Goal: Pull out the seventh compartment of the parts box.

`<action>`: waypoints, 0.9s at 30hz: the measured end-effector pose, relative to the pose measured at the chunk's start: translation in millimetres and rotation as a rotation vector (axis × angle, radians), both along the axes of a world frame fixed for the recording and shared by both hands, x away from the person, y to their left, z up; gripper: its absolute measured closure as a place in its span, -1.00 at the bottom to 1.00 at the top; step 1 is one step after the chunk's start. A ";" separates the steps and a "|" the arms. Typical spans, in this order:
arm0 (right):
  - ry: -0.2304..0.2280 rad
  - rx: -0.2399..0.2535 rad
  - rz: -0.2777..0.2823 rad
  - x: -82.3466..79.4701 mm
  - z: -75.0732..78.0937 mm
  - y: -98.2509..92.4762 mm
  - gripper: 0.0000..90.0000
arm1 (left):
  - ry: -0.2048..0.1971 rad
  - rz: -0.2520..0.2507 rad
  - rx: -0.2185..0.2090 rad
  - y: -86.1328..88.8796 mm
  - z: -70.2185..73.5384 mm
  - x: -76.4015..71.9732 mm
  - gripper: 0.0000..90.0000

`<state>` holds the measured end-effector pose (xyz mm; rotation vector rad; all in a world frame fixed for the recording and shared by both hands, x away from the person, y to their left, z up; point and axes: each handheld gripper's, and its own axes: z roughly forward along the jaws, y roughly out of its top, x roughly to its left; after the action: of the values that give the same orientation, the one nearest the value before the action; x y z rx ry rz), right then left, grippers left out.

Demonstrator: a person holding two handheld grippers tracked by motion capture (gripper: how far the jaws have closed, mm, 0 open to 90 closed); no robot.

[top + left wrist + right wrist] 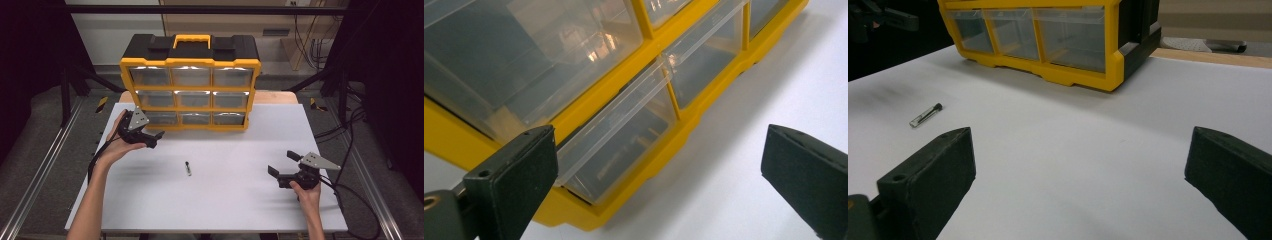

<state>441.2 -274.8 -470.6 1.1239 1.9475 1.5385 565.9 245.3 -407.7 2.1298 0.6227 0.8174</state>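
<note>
A yellow and black drawer cabinet (190, 82) with clear plastic drawers stands at the back of the white table (225, 200). My left gripper (155, 139) is open just in front of the cabinet's bottom left corner. In the left gripper view the bottom left drawer (624, 135) sits slightly pulled out, close ahead of the wide-apart jaws. A small bolt (188, 168) with a dark head lies on the table's middle, also seen as the bolt (926, 115) in the right gripper view. My right gripper (281, 164) is open near the front right, holding nothing.
Metal rails (40, 170) run along both sides of the table. Black cables (350, 150) trail off at the right. A wooden board (1218, 57) shows behind the white surface, to the right of the cabinet (1058, 35).
</note>
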 end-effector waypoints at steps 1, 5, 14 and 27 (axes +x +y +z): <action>0.000 0.000 0.000 0.0 0.0 0.0 -0.99 | 0.000 0.000 0.000 0.0 0.0 0.0 -0.96; -0.008 -0.004 0.000 0.2 -0.1 -0.4 -0.99 | -0.021 -0.011 0.019 -2.8 -1.6 3.4 -0.96; -0.003 -0.002 0.001 0.0 -0.2 0.2 -0.99 | -0.050 -0.032 0.134 -9.4 -9.3 9.3 -0.98; 0.000 -0.004 0.001 -0.1 -0.2 0.2 -0.99 | -0.113 -0.087 0.232 -14.4 -17.4 15.6 -0.96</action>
<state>441.1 -274.6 -470.8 1.1214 1.9500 1.5349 581.4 231.0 -425.1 2.2818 0.3891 0.9941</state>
